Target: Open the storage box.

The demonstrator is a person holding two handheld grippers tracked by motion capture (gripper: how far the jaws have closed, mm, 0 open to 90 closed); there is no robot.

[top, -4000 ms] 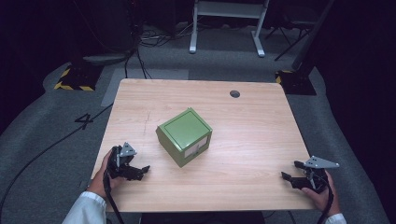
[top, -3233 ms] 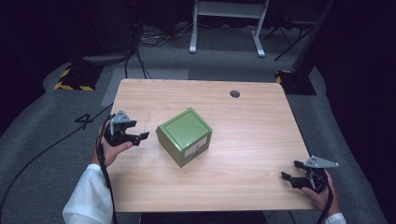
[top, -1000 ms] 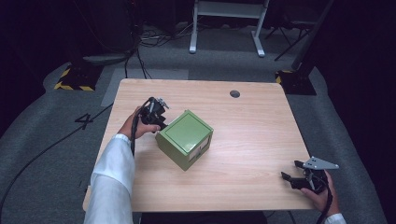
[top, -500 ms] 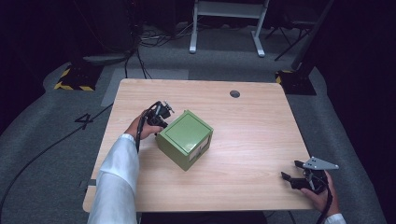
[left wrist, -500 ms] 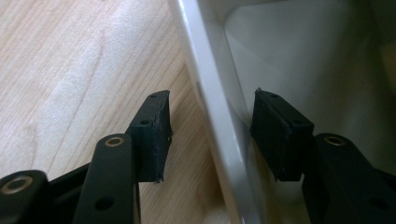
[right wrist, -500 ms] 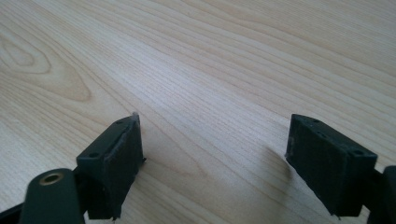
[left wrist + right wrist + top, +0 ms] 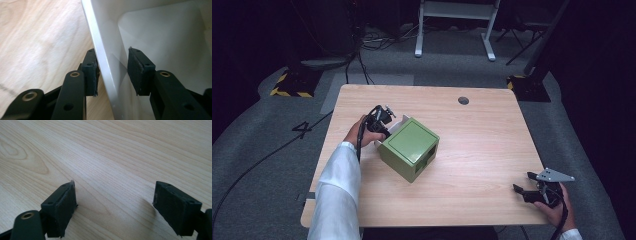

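A green box [image 7: 409, 142] stands a little left of the middle of the wooden table [image 7: 482, 150]. A white panel [image 7: 399, 121] sticks out at its far left edge. My left gripper [image 7: 384, 120] is at that edge, held by a hand in a white sleeve. In the left gripper view the left gripper [image 7: 112, 62] is open and straddles the thin white panel [image 7: 103, 57]. One pad [image 7: 91, 72] touches its outer side; the other pad [image 7: 138, 72] stands off inside. My right gripper [image 7: 524, 192] rests near the front right corner. It is open over bare wood [image 7: 115, 192].
A dark round hole [image 7: 463, 100] lies in the table's far right part. Beyond the table are a white frame's legs [image 7: 452, 30], floor cables and a yellow-black striped base [image 7: 287, 87]. The left gripper's cable [image 7: 262, 160] trails off the table's left side.
My left gripper has travelled from the table's front left up to the box's far left edge and now straddles the white panel. The right gripper has stayed still.
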